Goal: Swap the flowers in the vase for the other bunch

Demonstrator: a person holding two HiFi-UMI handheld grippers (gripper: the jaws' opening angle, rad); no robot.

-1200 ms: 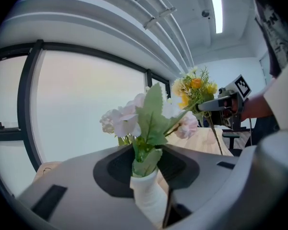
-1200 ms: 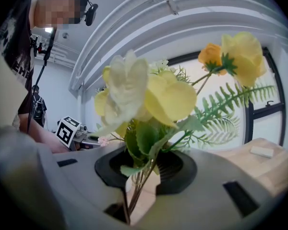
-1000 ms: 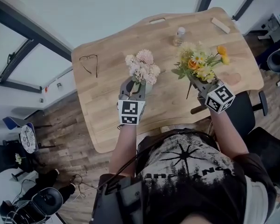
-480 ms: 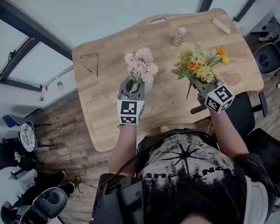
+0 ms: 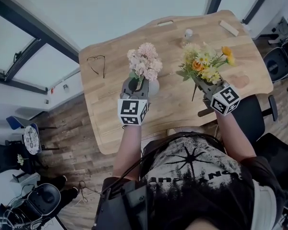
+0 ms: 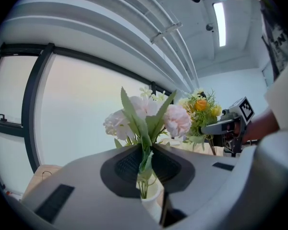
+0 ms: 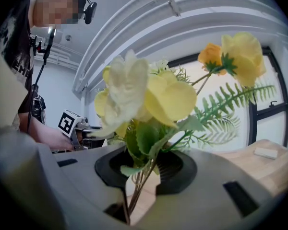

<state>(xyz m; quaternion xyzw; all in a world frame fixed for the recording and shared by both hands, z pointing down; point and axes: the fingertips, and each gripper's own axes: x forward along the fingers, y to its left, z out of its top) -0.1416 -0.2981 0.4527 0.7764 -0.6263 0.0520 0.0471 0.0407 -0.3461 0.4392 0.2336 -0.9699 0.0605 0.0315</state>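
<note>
Pale pink flowers (image 5: 145,63) stand above a small white vase (image 5: 153,86) near the middle of the wooden table (image 5: 110,109). My left gripper (image 5: 134,86) is shut on their green stems (image 6: 145,169) just above the vase mouth (image 6: 152,204); the stem ends still reach down into the vase. To the right, my right gripper (image 5: 200,84) is shut on the stems (image 7: 140,176) of a yellow and orange bunch (image 5: 205,62) and holds it upright above the table. The yellow blooms (image 7: 153,99) fill the right gripper view.
A pair of glasses (image 5: 97,63) lies at the table's left. A small bottle (image 5: 187,34), a wooden block (image 5: 229,28) and a flat pale piece (image 5: 165,22) sit along the far edge. A dark chair (image 5: 252,113) stands at the right, by the near edge.
My left gripper has risen with the pink bunch in its grip, drawing the stems up from the vase. The right gripper and the yellow bunch have kept still.
</note>
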